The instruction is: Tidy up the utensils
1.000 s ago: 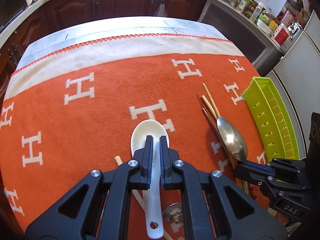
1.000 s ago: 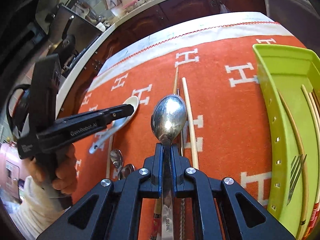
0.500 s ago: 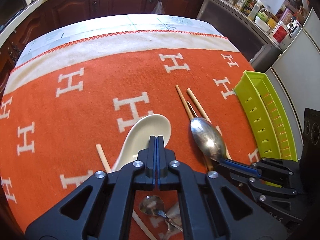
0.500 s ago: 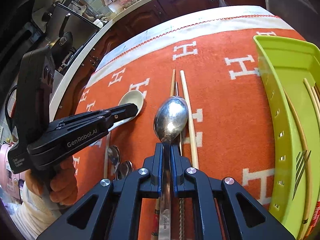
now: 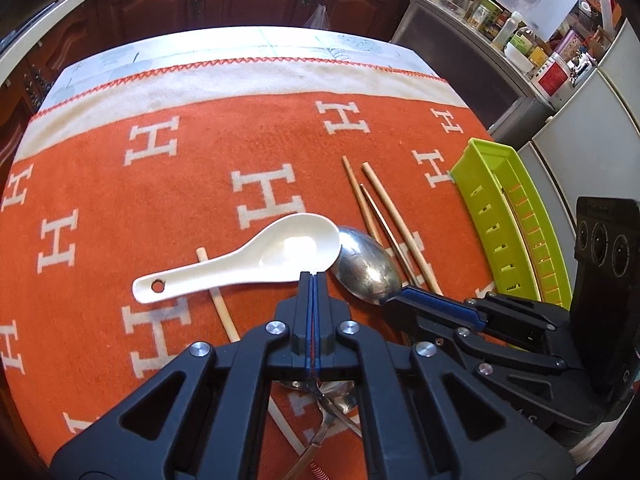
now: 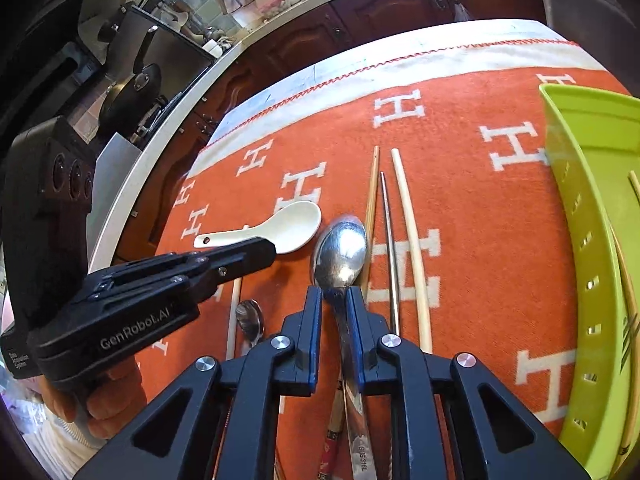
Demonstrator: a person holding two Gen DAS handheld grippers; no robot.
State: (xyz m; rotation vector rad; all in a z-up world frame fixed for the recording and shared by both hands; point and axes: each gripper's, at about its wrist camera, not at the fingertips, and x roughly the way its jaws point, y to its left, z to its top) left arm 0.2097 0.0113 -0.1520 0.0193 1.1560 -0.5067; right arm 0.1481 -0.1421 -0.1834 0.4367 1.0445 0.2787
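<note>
Green slotted tray (image 6: pixel 592 264) already holds chopsticks and a fork; most items remain on the orange blanket (image 5: pixel 120 208); left gripper (image 5: pixel 312 280) fingers pressed together at the rim of the white ceramic spoon (image 5: pixel 248 260), grasp uncertain; right gripper (image 6: pixel 334 294) fingers parted, straddling the steel spoon (image 6: pixel 340 254) without clamping; three chopsticks (image 6: pixel 408 240) and small spoons (image 6: pixel 250 320) outstanding.

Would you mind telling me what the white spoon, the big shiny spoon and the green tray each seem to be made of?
White spoon: probably glazed ceramic, though melamine is possible; thick, opaque, with a soft gloss.
Big shiny spoon: polished stainless steel; its bowl mirrors the room, and the handle stamp appears to read 316L.
Green tray: moulded plastic, matte to satin; uniform lime colour with slots in the wall.
</note>
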